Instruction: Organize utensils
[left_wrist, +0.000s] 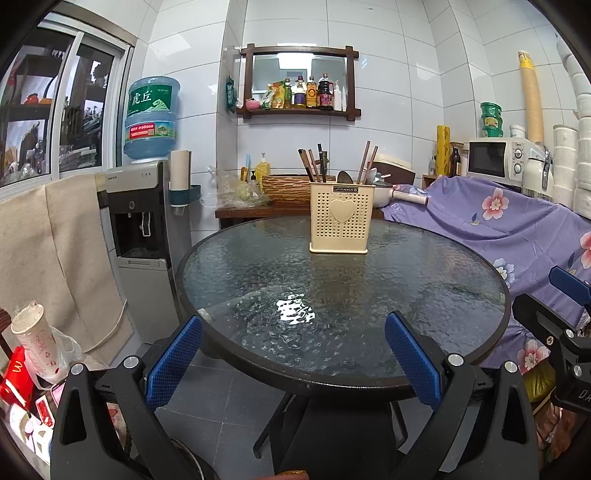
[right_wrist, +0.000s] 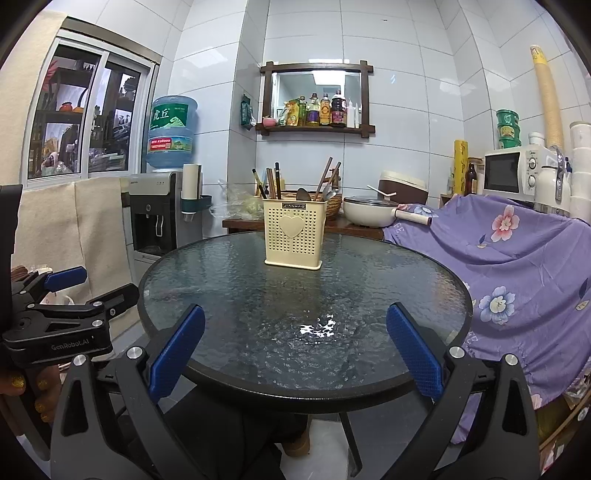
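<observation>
The utensil holder (left_wrist: 341, 221) hides the lower ends of the chopsticks (left_wrist: 314, 166) and spoons (right_wrist: 327, 194); bottle labels (right_wrist: 325, 112) are too small to read.

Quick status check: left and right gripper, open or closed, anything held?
Left gripper: open, holding nothing, at the near edge of the round glass table.
Right gripper: open, holding nothing, at the same near edge.

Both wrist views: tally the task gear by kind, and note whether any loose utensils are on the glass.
Round glass table: 1
Cream utensil holder, chopsticks and spoons standing in it: 1
Grippers: 2, left gripper and right gripper, both open and empty
Loose utensils on the glass: 0
Total: 4
</observation>
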